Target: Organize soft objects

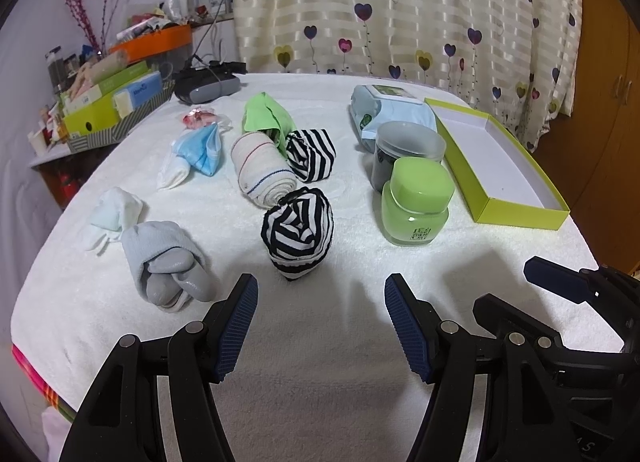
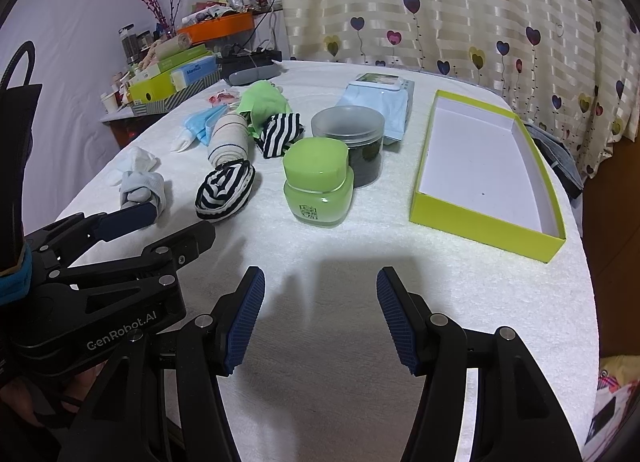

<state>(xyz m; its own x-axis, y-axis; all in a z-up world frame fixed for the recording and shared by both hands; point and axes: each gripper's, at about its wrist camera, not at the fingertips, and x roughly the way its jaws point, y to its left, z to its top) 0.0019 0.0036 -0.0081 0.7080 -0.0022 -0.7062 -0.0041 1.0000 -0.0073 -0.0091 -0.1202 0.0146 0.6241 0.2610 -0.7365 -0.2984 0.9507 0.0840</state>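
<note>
The right wrist view takes in the whole lime-green box [image 2: 486, 221], open and empty with a white floor, whereas the left wrist view cuts it to a narrower slice at the right and gives the soft things more room: a grey sock bundle [image 1: 170, 266], a near striped bundle [image 1: 298, 236], a far striped bundle [image 1: 310, 153], a cream roll [image 1: 262, 167] and a green cloth [image 1: 262, 113]. Both the left gripper [image 1: 320, 322] and the right gripper [image 2: 320, 314] hover with fingers spread wide and holding nothing. A green jar [image 2: 318, 187] touches a capped dark jar [image 2: 352, 145] between the bundles and the box. A white towel [image 2: 328, 302] covers the bench; a heart-print curtain [image 2: 460, 5] hangs behind.
</note>
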